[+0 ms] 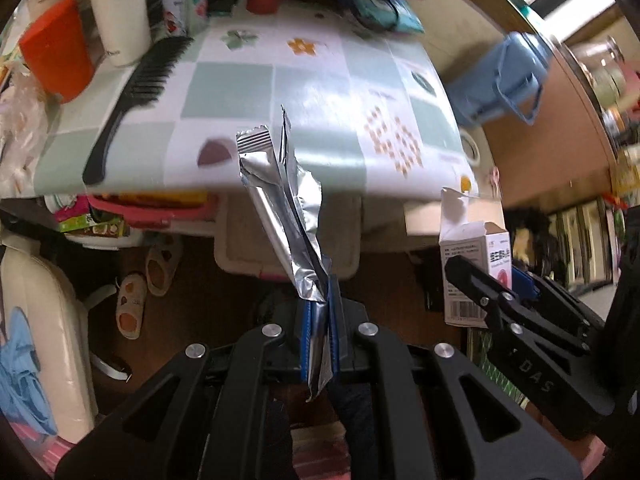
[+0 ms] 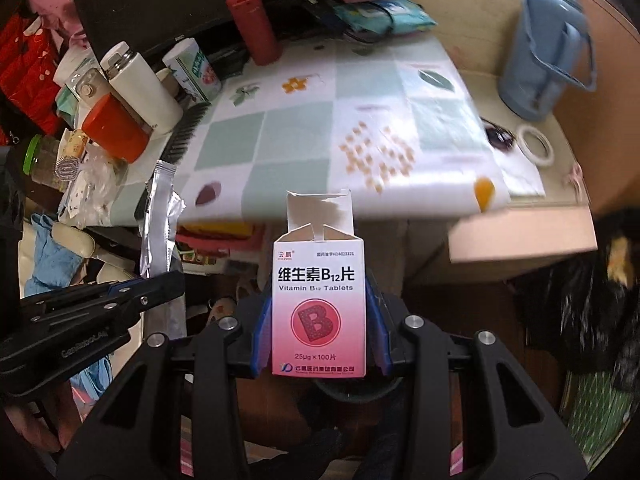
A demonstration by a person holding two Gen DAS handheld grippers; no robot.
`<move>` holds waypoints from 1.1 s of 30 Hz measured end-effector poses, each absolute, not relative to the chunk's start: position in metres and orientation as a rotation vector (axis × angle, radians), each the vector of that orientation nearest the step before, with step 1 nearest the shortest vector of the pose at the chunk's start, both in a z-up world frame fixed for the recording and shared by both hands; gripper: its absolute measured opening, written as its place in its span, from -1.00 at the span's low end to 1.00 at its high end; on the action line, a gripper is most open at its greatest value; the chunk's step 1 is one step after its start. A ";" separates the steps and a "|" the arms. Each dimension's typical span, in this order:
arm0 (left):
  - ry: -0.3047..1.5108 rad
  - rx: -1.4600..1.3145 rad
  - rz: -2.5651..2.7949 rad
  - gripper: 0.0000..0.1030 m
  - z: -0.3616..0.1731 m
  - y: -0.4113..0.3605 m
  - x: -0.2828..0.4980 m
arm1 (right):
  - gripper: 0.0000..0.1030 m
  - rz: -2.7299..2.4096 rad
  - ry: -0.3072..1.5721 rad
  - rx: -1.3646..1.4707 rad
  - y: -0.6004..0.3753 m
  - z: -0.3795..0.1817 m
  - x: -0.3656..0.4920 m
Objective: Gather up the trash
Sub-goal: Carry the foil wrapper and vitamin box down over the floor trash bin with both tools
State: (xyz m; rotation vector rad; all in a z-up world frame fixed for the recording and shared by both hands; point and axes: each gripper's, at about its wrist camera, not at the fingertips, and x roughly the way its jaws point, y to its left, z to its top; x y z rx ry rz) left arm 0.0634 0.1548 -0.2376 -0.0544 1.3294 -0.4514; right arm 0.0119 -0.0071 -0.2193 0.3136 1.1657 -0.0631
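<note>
Trash is in both tools, held off the near edge of the table (image 1: 256, 92). The left tool (image 1: 320, 320) is clamped on a crumpled silver foil wrapper (image 1: 288, 200), its blue pads pinching the wrapper's lower end so the torn, crimped top stands up and leans toward the table's front edge. The right tool (image 2: 318, 320) is closed on a pink and white Vitamin B12 tablet box (image 2: 319, 308), gripping its two sides with the printed face toward the camera and its torn top flap (image 2: 320, 210) standing open, just short of the table edge.

From the left wrist view the box appears to the right of the wrapper, so the two tools sit side by side in front of the table, apart from each other.

On the table, a checked floral cloth (image 2: 360, 128) covers the middle. Toward its far left side lie a black comb (image 1: 136, 96), an orange cup (image 1: 56, 64) and a white flask (image 1: 118, 12), packed close together. A dark red bottle (image 2: 254, 26) stands at the far edge of the table. At the table's right side stand a blue jug (image 2: 548, 48) and, nearer the front edge, a roll of white tape (image 2: 536, 146). Below the table edge, on the floor, lies a pair of beige slippers (image 1: 144, 280).
</note>
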 end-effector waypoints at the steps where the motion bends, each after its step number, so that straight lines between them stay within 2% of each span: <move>1: 1.336 -0.047 -0.458 -0.86 -0.240 0.154 0.057 | -0.22 -0.069 1.169 0.317 -0.007 -0.220 0.006; 23: 1.412 0.090 -0.412 -0.86 -0.299 0.122 -0.008 | -0.21 -0.077 1.276 0.362 -0.017 -0.282 -0.064; 33: 1.492 0.067 -0.356 -0.86 -0.357 0.115 -0.024 | -0.21 -0.027 1.357 0.347 -0.022 -0.343 -0.077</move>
